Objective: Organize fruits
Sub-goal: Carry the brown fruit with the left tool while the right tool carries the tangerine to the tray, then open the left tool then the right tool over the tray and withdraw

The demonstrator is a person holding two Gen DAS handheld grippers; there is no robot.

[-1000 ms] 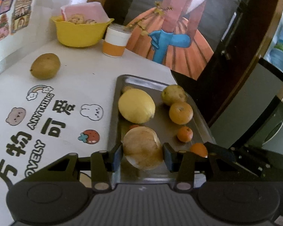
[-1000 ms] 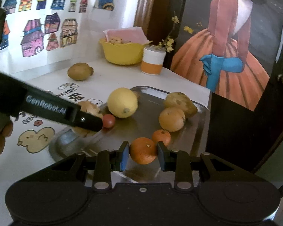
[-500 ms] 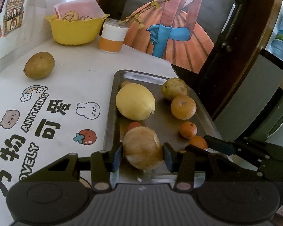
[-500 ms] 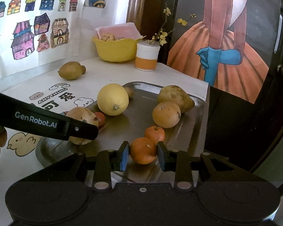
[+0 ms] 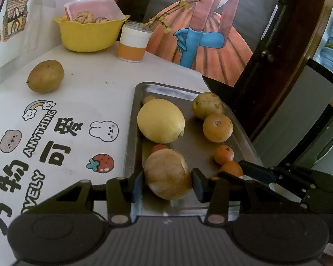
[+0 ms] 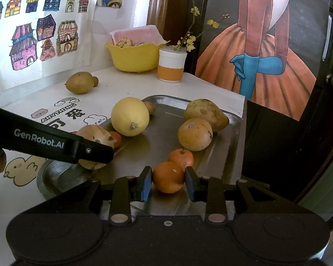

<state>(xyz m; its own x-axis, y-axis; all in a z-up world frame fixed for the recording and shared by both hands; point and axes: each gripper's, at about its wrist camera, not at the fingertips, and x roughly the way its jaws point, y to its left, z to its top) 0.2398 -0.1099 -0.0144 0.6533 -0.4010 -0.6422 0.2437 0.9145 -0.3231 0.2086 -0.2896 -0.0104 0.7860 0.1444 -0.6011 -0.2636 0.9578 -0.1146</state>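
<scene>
On the bench (image 5: 95, 88), the tray (image 5: 166, 88) holds most fruit; a lone fruit (image 5: 45, 76) lies left of it, the bowl (image 5: 89, 35) and cup (image 5: 133, 44) behind

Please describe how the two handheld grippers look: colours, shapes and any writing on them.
Both are black plastic. The left gripper and right gripper have angular fingers with blue pads, silvery rivets and round housings on a ribbed base. White "GenRobot.AI" lettering marks the left one's side.

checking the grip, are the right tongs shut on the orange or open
Shut on it: both pads of the right tongs press the sides of the orange over the tray.
</scene>
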